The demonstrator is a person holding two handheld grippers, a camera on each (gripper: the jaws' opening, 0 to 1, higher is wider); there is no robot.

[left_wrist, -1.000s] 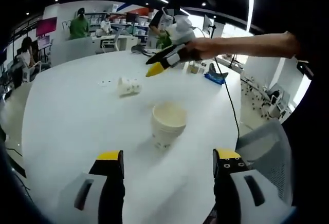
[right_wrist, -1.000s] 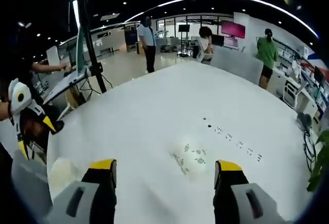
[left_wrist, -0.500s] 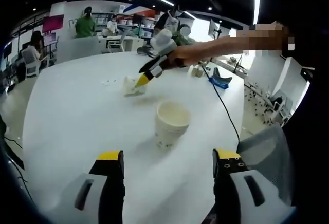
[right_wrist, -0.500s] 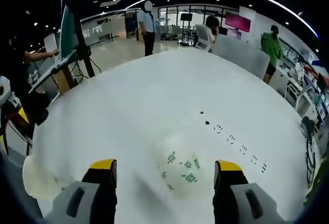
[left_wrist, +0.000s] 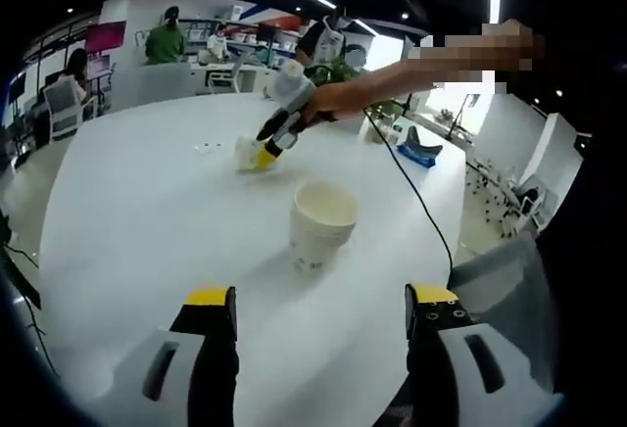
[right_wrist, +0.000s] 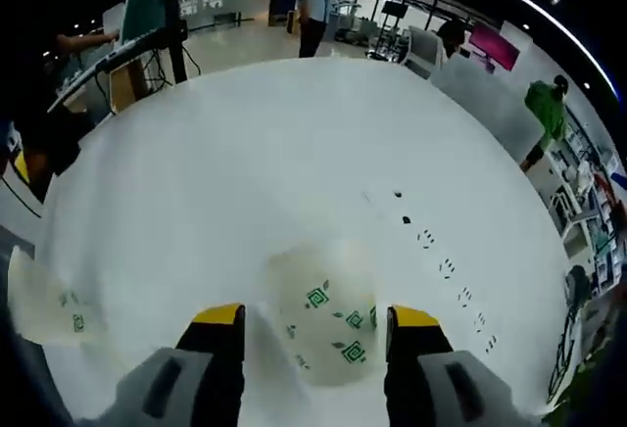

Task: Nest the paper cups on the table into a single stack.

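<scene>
The right tool (right_wrist: pixel 313 317) is down over the lone paper cup (right_wrist: pixel 328 314) on the white worktop (right_wrist: pixel 255 153), jaws spread either side of it and, as far as the blur allows, not yet pinching. That cup lies dead ahead between them. The left tool (left_wrist: pixel 320 309) gapes empty, with the upright cup stack (left_wrist: pixel 321 225) standing ahead of it.

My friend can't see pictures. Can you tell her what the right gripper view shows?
The right gripper has its yellow-tipped jaws on either side of a paper cup with green marks, lying on a white table. Another cup sits at the left edge.
</scene>
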